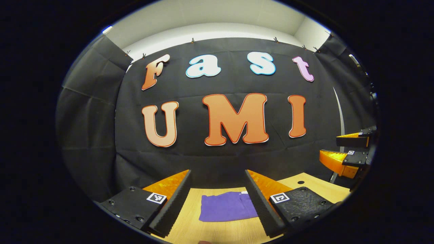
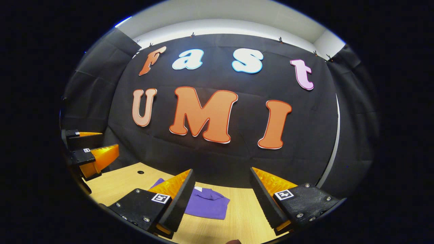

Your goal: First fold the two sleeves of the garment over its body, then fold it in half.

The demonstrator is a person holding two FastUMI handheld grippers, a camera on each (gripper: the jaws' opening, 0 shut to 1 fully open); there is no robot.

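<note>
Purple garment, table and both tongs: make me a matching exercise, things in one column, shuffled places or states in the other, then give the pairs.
Things:
1. purple garment
2. wooden table
3. left tongs
4. right tongs

States or places:
A. open, raised above the table, garment seen between its fingers in the left gripper view
B. lying as a compact folded shape on the tabletop
C. open, raised, garment partly behind one finger in the right gripper view
D. light wood surface with a small dark hole near the far edge

Pairs: 1-B, 2-D, 3-A, 4-C
</note>
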